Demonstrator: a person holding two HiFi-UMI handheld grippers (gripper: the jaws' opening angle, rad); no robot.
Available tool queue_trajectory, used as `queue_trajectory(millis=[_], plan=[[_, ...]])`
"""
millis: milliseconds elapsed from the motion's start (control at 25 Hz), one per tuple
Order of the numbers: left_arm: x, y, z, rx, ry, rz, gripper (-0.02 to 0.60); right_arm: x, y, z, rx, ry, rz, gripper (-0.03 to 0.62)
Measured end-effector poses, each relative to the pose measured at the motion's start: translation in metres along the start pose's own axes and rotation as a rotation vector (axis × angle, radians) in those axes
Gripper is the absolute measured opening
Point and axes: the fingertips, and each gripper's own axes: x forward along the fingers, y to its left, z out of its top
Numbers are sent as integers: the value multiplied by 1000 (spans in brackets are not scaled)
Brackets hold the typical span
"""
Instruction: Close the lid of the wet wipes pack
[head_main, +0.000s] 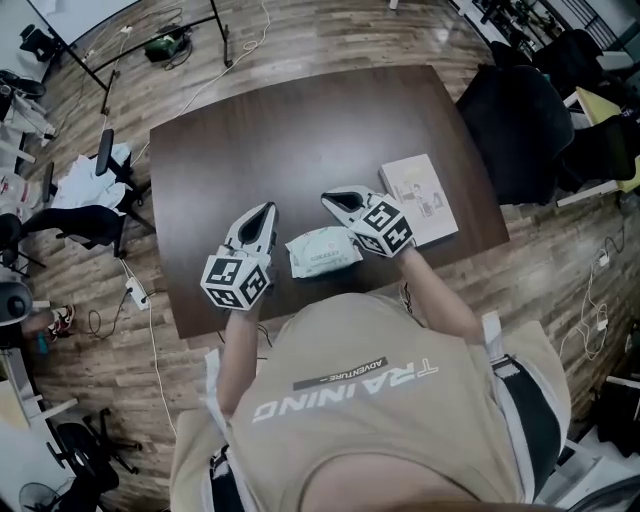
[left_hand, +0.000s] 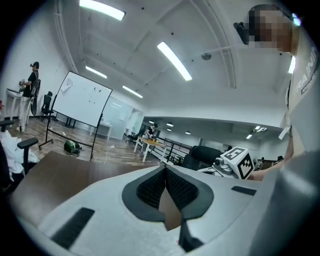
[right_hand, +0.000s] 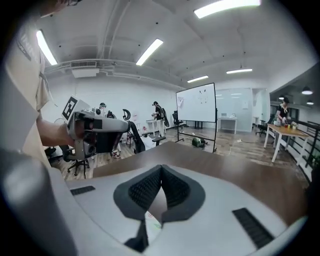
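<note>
Head view: person stands at a dark wood table (head_main: 300, 120) with 2 hand-held grippers, both above the near edge. The wet wipes pack (head_main: 323, 250) lies flat on the table between them, close to the near edge, pale green-white. It is just beside the left gripper (head_main: 267, 211) on its right and just below the tips of the right gripper (head_main: 331, 198), and neither is seen touching it. Lid detail is too small to tell from the head view. Left gripper (left_hand: 164, 168): jaws pressed together at the tips, nothing between the pads, only brown tabletop behind them. Right gripper (right_hand: 161, 167): jaws likewise pressed together and empty, pointing across the table. Each gripper carries 1 marker cube (head_main: 237, 282); the right one's cube also shows in the left gripper view. A thin book (head_main: 420, 198) with a light cover lies flat to the right of the pack, near the right gripper but apart from the pack. A black chair (head_main: 520, 120) stands at the table's right side. A whiteboard (right_hand: 197, 102) on a stand stands on the wood floor beyond the table.
</note>
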Motion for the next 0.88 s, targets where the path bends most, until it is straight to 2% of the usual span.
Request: queue_trajectory(millis=[400,560,720,880], plan=[[-16,6,80,126,-111,59,5,-42,-17,90,-100,-199,-86,14],[-24,6,102,165,-138,69,5,-57,-19,114,-122,-269,-121,14],[-29,7,125,198,-203,85,5,-72,-22,136,-179,-347,-198,14],[-29,0,144,229,-253,65,5,-85,-23,151,-174,-405,-226,14]])
